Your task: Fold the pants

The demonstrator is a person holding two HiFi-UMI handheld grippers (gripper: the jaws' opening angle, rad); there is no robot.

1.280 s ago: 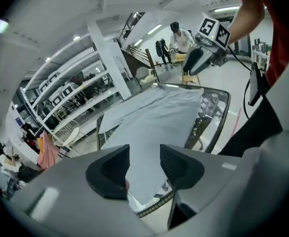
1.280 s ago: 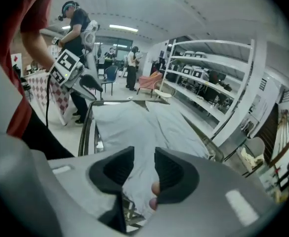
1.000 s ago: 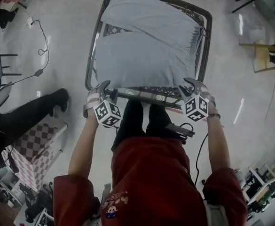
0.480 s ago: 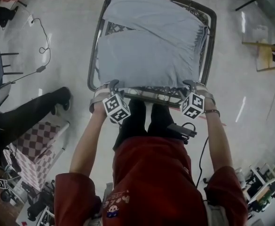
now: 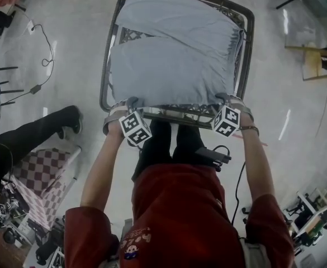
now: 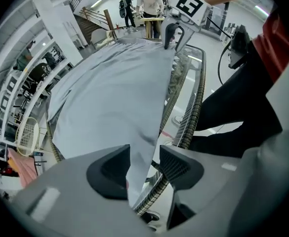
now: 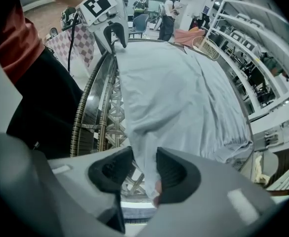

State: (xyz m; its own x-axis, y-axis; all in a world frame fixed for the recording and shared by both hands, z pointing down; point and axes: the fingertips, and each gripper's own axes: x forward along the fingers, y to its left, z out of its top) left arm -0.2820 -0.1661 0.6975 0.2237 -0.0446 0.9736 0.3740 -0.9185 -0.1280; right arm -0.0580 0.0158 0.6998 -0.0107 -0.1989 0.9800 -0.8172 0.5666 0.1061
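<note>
Light grey-blue pants (image 5: 174, 60) lie folded flat on a table with a woven rim (image 5: 104, 66). Both grippers point down at the near edge. My left gripper (image 5: 131, 102) stands at the near left corner. In the left gripper view the pants (image 6: 114, 93) run in between its jaws (image 6: 144, 158), which have just been closing. The cloth lies against one pad, with a gap to the other. My right gripper (image 5: 224, 98) is at the near right corner. In the right gripper view its pads (image 7: 144, 163) pinch a fold of the pants (image 7: 174, 98).
The rim (image 6: 198, 98) runs just outside the cloth's near edge, with open lattice under it (image 7: 115, 112). A seated person's black-clad leg (image 5: 34, 135) and a checkered box (image 5: 40, 177) are at the left. Cables (image 5: 46, 54) lie on the floor, with wooden furniture (image 5: 314, 66) at the right.
Both grippers have sunk toward the near edge of the pants and tipped steeper. Their marker cubes now sit closer to the rim. The pants lie as before.
</note>
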